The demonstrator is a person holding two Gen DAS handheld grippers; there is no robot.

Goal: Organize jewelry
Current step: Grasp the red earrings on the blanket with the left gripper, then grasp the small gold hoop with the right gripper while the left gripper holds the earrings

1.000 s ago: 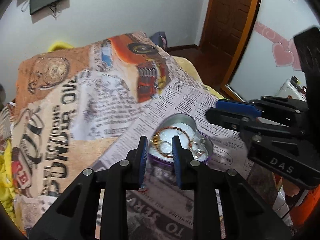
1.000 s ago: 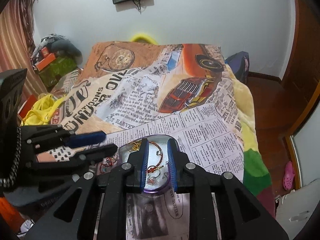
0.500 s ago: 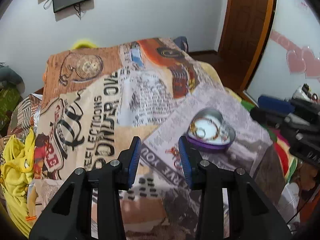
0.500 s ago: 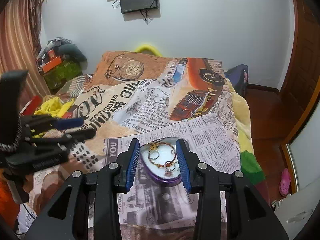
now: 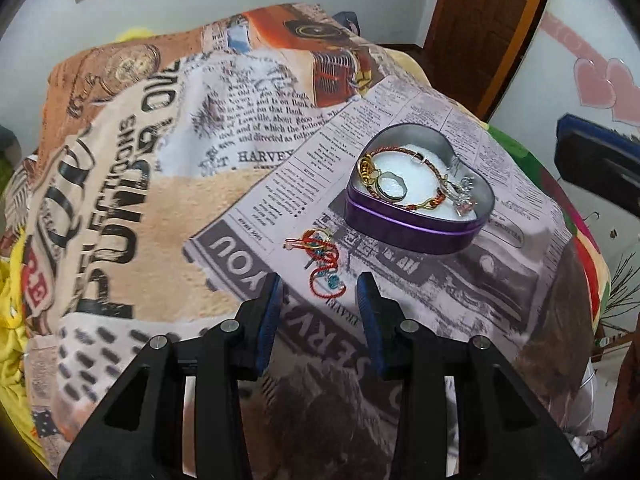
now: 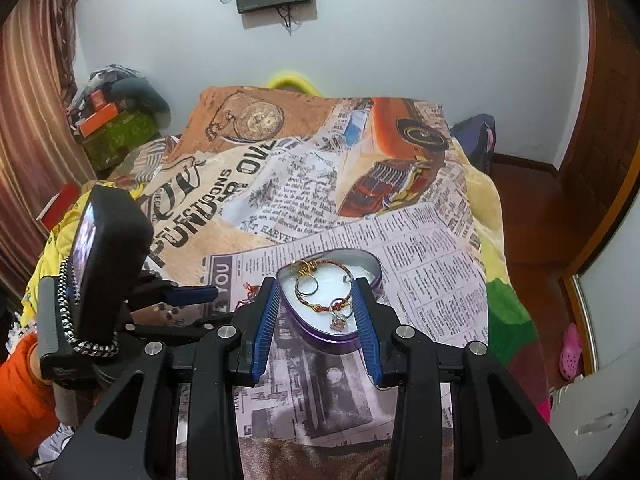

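Observation:
A purple heart-shaped tin sits on the printed blanket. It holds a red-and-gold braided bracelet, a ring and a small crystal charm. A loose red cord bracelet with blue beads lies on the blanket just left of the tin. My left gripper is open and empty, right in front of that loose bracelet. My right gripper is open and empty, with its fingers either side of the tin in view. The left gripper shows at the left of the right wrist view.
The blanket covers a bed that drops off at the right to a wooden floor and a brown door. Yellow cloth lies at the left edge. Boxes and clutter sit at the far left.
Both grippers have pulled back from the tin and opened wider. The left gripper has swung left and now faces the loose red bracelet.

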